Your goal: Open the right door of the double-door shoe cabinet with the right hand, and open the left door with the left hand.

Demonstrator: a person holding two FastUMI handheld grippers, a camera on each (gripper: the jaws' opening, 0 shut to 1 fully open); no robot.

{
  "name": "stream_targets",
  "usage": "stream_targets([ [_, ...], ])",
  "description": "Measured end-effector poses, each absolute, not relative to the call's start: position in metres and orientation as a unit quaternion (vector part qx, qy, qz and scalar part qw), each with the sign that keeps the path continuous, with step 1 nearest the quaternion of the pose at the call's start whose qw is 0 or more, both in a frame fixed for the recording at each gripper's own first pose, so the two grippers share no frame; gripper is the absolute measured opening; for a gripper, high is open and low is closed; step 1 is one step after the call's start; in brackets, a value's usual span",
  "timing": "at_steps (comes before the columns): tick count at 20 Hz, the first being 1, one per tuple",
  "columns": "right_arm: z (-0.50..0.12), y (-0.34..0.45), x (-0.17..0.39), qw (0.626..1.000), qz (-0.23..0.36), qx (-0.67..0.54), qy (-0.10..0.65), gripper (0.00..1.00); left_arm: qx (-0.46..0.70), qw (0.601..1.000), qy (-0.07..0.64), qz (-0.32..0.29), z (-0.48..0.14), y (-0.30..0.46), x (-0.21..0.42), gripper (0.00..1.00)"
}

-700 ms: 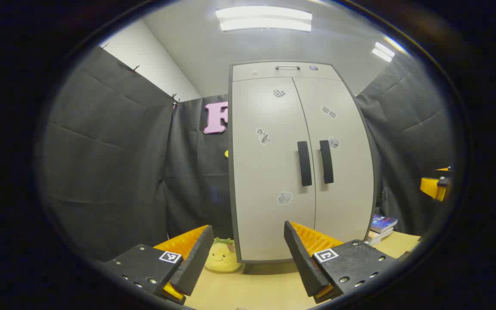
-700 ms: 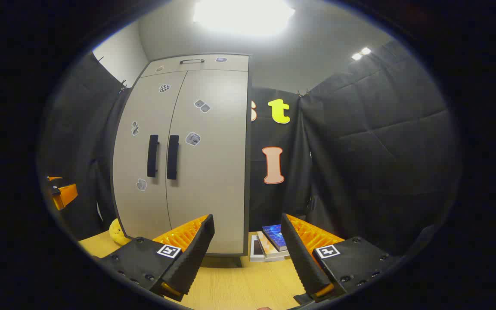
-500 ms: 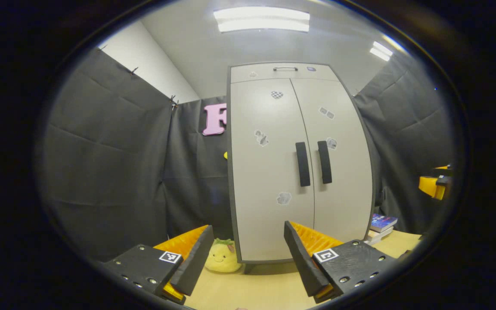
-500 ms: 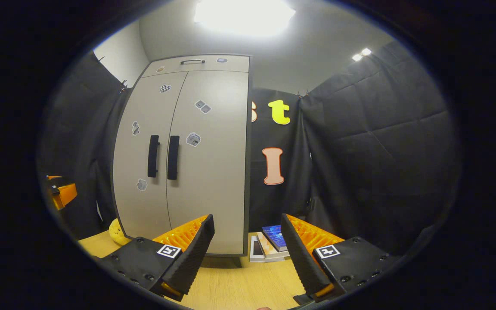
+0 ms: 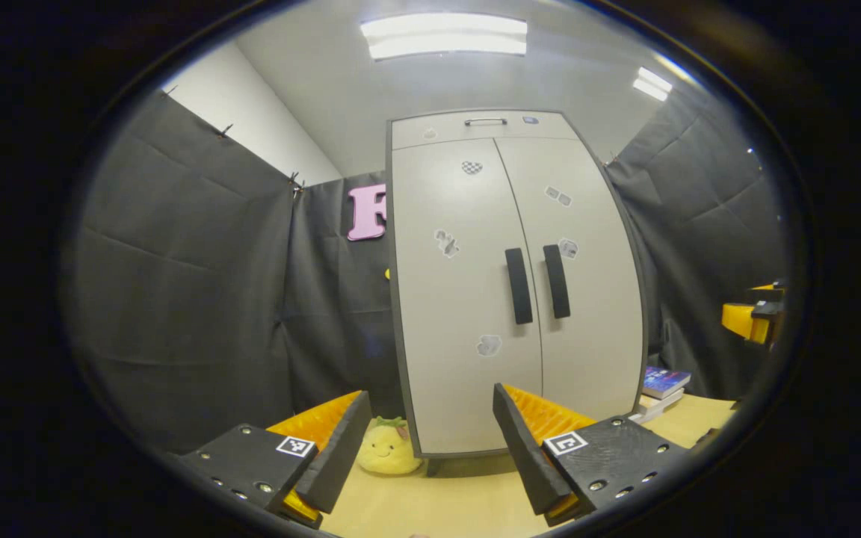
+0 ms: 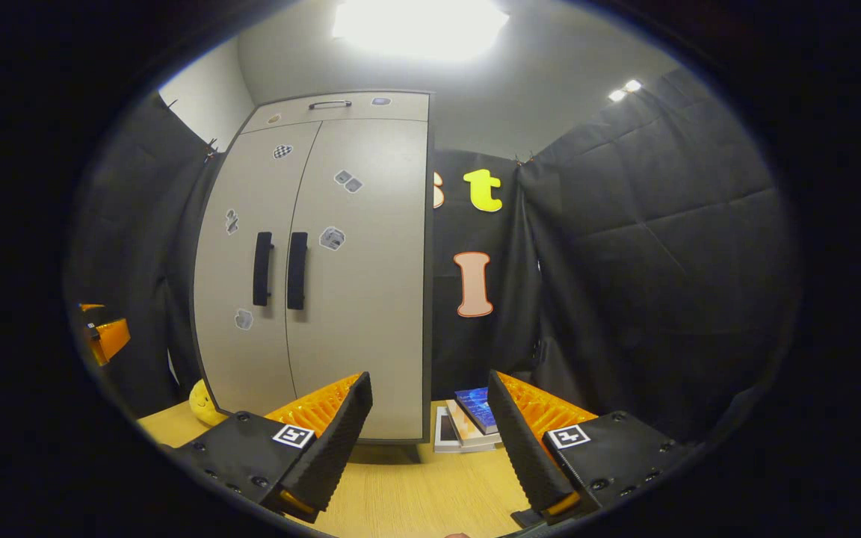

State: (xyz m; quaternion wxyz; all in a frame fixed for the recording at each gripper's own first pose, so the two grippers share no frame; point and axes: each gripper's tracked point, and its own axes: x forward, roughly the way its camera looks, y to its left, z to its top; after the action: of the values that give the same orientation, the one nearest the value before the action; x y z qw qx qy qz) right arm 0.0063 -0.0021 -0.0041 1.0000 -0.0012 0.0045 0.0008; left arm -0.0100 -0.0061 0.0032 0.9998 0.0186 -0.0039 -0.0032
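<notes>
With both doors shut, the shoe cabinet [image 5: 513, 299] stands at the table's [image 5: 460, 508] far edge, well beyond the wide, empty left claw [image 5: 430, 418] and right claw [image 6: 430, 407], so the closely paired handles [image 6: 277, 270] risk a wrong-door grasp.

Black cloth walls [image 5: 184, 284] enclose the booth under a white ceiling's bright strip light [image 5: 444, 36].
</notes>
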Motion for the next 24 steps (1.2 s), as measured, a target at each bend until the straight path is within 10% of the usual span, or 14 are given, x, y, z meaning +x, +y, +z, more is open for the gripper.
stream_targets([
  [24, 0.083, 0.124, 0.127, 0.991, 0.127, 0.017, -0.043, 0.97, 0.039, 0.993, 0.037, 0.108, -0.018, 0.085, -0.081, 0.94],
])
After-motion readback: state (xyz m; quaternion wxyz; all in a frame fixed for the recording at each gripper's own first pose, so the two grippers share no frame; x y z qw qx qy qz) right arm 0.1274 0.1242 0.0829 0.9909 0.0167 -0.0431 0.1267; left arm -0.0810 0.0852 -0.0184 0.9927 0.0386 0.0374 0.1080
